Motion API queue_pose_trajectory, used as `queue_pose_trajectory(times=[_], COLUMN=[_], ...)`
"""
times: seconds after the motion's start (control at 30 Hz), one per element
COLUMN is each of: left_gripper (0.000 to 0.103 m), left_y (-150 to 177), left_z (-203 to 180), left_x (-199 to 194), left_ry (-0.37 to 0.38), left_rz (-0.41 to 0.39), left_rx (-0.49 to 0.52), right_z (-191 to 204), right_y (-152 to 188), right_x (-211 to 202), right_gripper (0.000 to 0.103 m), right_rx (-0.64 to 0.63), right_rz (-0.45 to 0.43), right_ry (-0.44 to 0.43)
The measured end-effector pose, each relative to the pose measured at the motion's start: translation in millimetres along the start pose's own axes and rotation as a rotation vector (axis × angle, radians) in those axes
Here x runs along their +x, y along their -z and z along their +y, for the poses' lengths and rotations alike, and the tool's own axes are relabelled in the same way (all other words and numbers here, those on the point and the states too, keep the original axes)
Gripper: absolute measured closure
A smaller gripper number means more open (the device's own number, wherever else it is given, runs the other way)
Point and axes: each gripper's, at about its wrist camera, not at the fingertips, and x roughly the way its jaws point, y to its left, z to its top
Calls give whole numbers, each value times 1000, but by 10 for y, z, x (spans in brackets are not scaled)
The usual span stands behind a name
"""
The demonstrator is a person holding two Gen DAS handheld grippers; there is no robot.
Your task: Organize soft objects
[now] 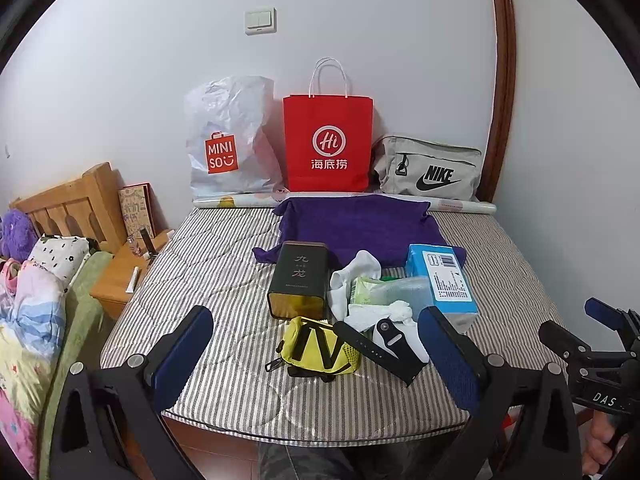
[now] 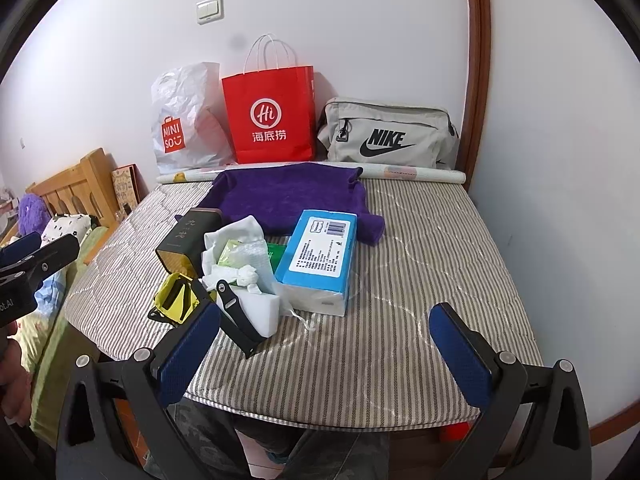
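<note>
Hovering short of pile: left hand-held gripper [image 1: 316,344] and right hand-held gripper [image 2: 324,332] both spread wide, empty. White sock [image 1: 352,276] lay mid-bed [image 1: 224,264], between dark tin [image 1: 298,278] and tissue pack [image 1: 442,280], atop clutter. Judged best: pinch sock's free upper fold, lift straight, avoid watch strap [image 1: 380,350].

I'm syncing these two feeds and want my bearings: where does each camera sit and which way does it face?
Left wrist: on the left gripper, open, aimed across the striped mattress at the wall; right gripper at its right edge.
Right wrist: on the right gripper, open, likewise aimed.
Shared: red paper bag, purple cloth, blue tissue pack.
</note>
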Motion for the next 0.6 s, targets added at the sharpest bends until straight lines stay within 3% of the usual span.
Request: queue_pose_trajectory(times=[0.6], left_gripper=[0], left_y=[-37], left_z=[44], left_x=[-22], left_ry=[-2], left_rz=[0], left_rx=[6], right_z=[19], right_y=[6], right_x=[-4], right_gripper=[0], right_rx=[-5], right_rz=[-3], right_ry=[4])
